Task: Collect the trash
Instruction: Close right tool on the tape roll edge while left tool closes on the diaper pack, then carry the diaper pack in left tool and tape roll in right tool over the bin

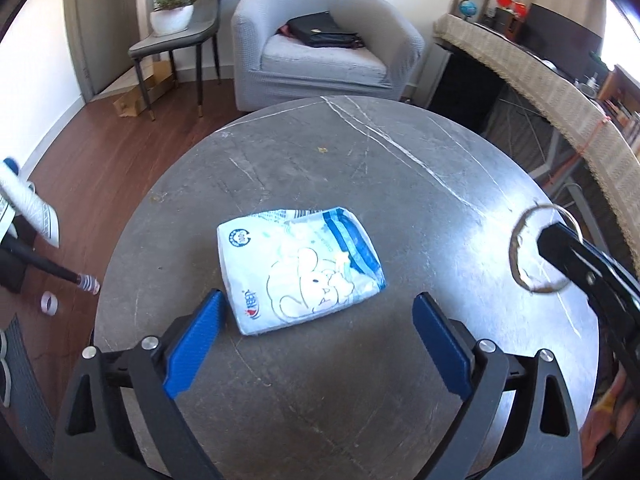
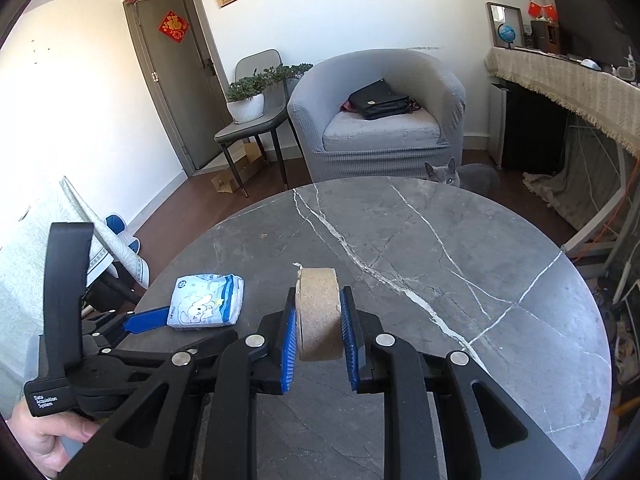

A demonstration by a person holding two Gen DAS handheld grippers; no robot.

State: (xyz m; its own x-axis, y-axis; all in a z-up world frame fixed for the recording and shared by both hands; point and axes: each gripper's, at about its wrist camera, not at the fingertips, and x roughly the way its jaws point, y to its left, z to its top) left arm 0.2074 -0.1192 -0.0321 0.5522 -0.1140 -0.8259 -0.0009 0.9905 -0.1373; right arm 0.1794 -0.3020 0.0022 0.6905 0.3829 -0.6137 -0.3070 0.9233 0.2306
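Note:
A small white-and-blue wrapped pack with a cartoon elephant lies flat on the round grey marble table. My left gripper hovers just over the pack's near edge, open wide, with a blue finger on either side and neither touching it. My right gripper is shut on a brown cardboard tape roll core, held upright above the table. The left wrist view shows that roll as a ring at the right. In the right wrist view the pack lies at the left, beside a left finger.
Beyond the table stand a grey armchair with a black bag, a chair with a potted plant, and a grey cat at the far rim. A cloth-covered desk runs along the right. A small tape ring lies on the floor.

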